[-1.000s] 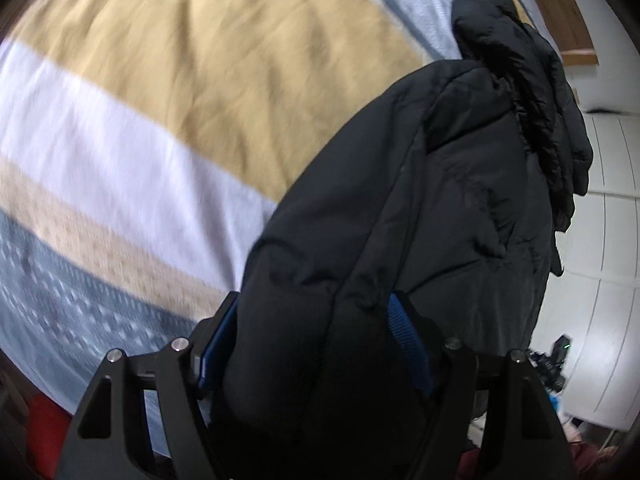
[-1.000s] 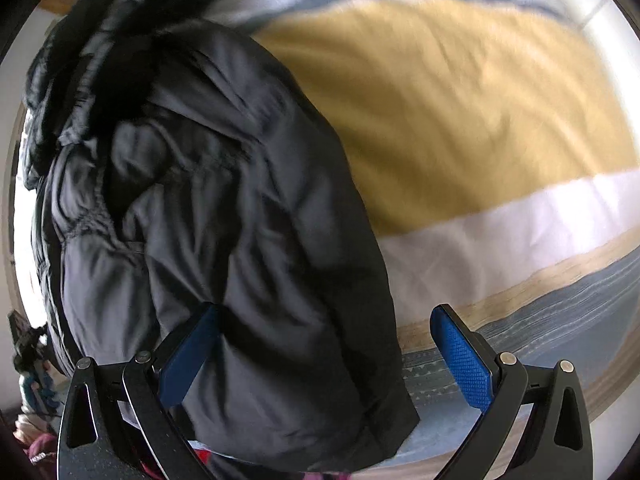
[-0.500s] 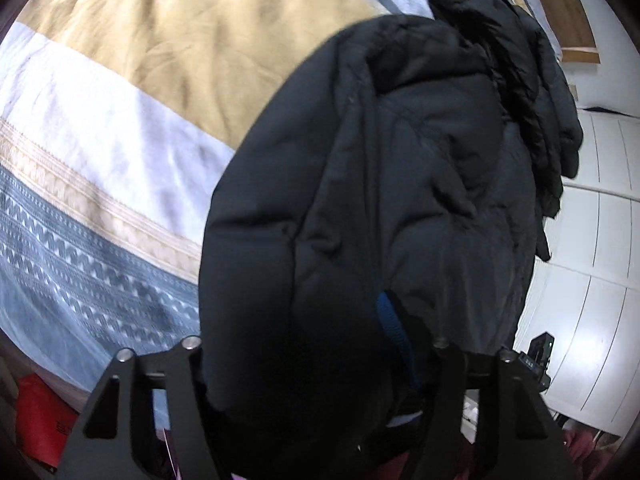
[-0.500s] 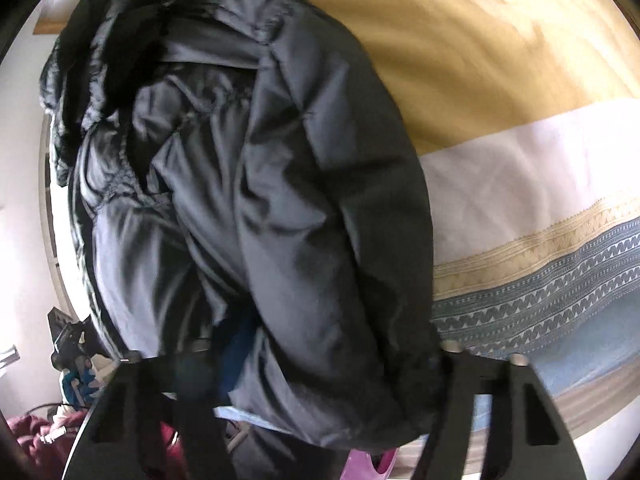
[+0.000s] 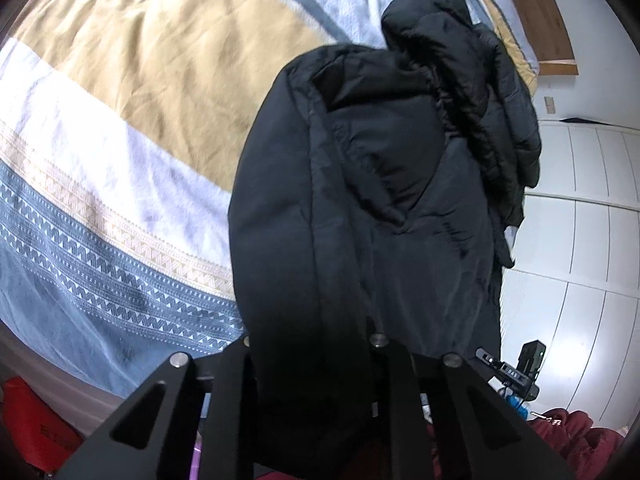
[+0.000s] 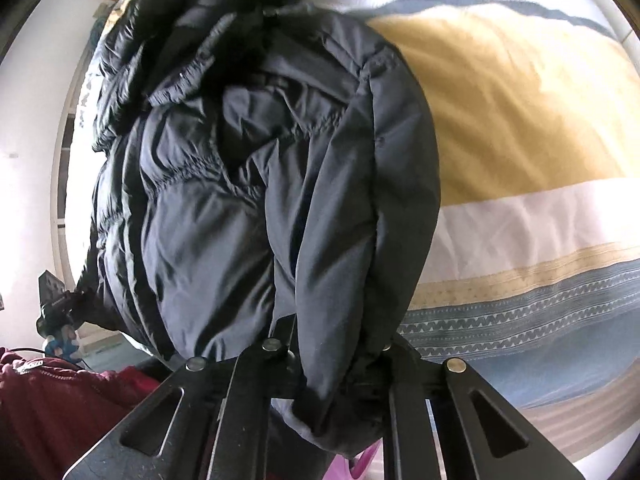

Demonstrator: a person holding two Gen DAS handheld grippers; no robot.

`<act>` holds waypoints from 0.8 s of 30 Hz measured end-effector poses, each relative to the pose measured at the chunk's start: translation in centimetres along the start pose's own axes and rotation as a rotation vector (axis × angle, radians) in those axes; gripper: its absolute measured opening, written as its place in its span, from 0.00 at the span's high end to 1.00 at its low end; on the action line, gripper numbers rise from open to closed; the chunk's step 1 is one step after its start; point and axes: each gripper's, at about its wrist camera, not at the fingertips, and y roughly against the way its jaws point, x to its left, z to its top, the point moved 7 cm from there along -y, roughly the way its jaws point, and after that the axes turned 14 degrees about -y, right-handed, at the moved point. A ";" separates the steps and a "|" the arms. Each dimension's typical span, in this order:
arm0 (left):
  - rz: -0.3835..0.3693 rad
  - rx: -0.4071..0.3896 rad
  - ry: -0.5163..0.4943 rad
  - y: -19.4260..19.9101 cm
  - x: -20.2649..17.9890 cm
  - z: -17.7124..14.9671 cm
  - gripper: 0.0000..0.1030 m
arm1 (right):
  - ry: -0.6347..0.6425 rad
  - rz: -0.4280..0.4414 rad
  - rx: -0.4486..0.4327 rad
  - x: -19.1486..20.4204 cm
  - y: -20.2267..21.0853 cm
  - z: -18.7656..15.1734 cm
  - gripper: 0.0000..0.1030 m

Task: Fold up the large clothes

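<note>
A black puffer jacket [image 5: 360,200] lies along the edge of a bed with a striped yellow, white and blue cover [image 5: 120,120]. Its near end is lifted off the cover. My left gripper [image 5: 312,344] has its jaws closing, with a thick fold of the jacket bunched between them; the pads are buried in the fabric. In the right wrist view the same jacket [image 6: 248,200] hangs over the bed cover [image 6: 520,120], and my right gripper [image 6: 332,344] is shut on its rounded near edge. The far end of the jacket rests crumpled on the bed.
White wardrobe doors [image 5: 580,240] stand beyond the bed's side. A wooden headboard [image 5: 540,20] is at the far end. On the floor lie a maroon garment [image 6: 48,400], a black device [image 5: 520,364] and a red box [image 5: 36,420].
Both grippers stood open around the jacket's near edge, then drew their jaws together on it. Both have risen, and the near part of the jacket has come up off the cover.
</note>
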 end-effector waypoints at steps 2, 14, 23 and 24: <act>-0.003 -0.009 -0.005 0.4 0.1 0.4 0.84 | 0.001 0.008 -0.015 -0.1 0.5 0.3 0.89; -0.031 -0.076 0.009 3.0 0.0 2.4 0.85 | -0.034 0.055 -0.100 -0.5 3.2 3.4 0.89; -0.047 -0.157 0.005 4.3 -1.2 5.8 0.87 | -0.051 0.074 -0.215 0.6 5.9 5.3 0.90; -0.053 -0.171 0.005 4.6 -1.3 6.3 0.87 | -0.054 0.077 -0.226 0.8 6.2 5.6 0.90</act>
